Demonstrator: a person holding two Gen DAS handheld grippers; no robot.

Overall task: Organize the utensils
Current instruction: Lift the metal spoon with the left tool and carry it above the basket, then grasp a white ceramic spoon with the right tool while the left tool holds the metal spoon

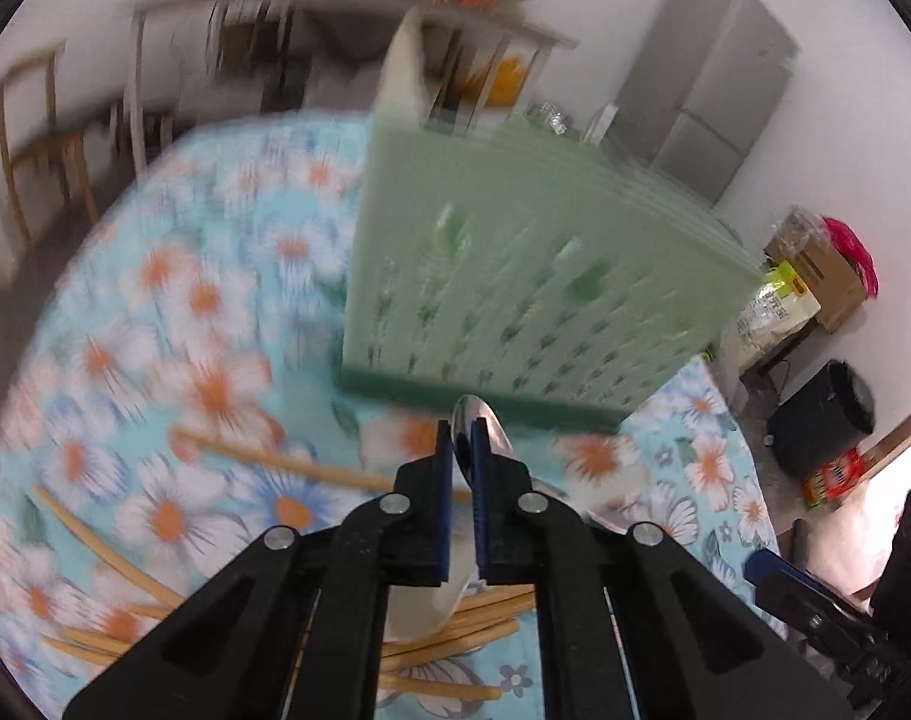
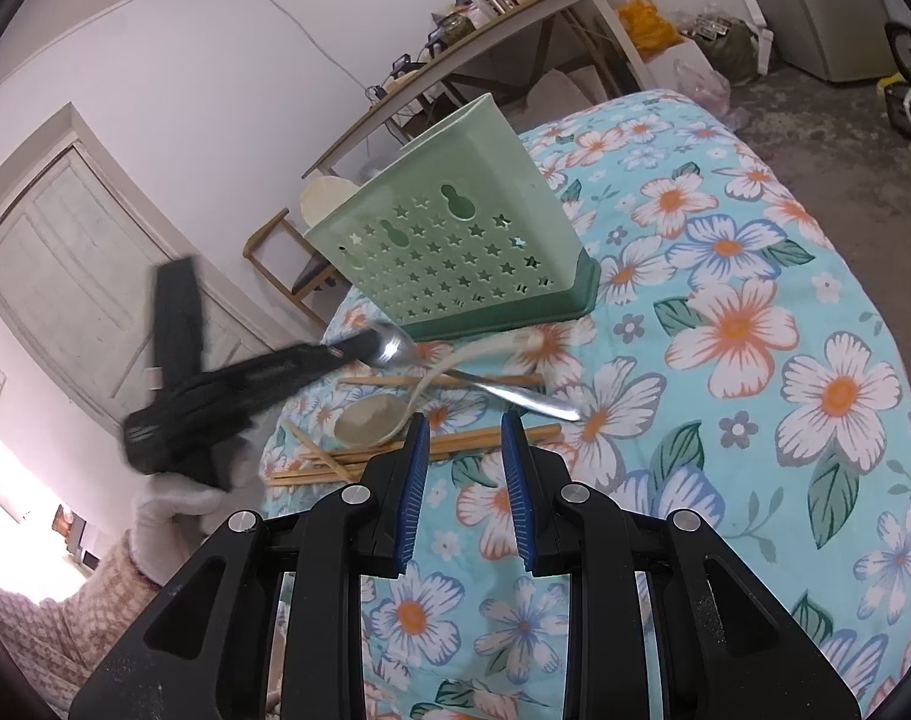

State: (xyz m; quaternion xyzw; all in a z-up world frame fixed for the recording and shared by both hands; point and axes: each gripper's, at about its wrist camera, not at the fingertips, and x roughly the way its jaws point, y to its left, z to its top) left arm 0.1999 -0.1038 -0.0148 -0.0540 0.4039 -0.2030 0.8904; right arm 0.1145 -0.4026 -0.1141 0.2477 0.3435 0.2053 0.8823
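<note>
My left gripper is shut on the bowl end of a metal spoon, just in front of the green perforated utensil holder. In the right wrist view the left gripper holds that spoon at its bowl, the handle slanting down over the table. Below it lie several wooden chopsticks and a white ceramic spoon, also seen as chopsticks in the left wrist view. My right gripper stands open with nothing between its fingers, short of the chopsticks. The holder stands upright.
A floral tablecloth covers the round table. A white gloved hand carries the left gripper. Behind the table are a cluttered shelf, a wooden chair, a grey fridge and boxes on the floor.
</note>
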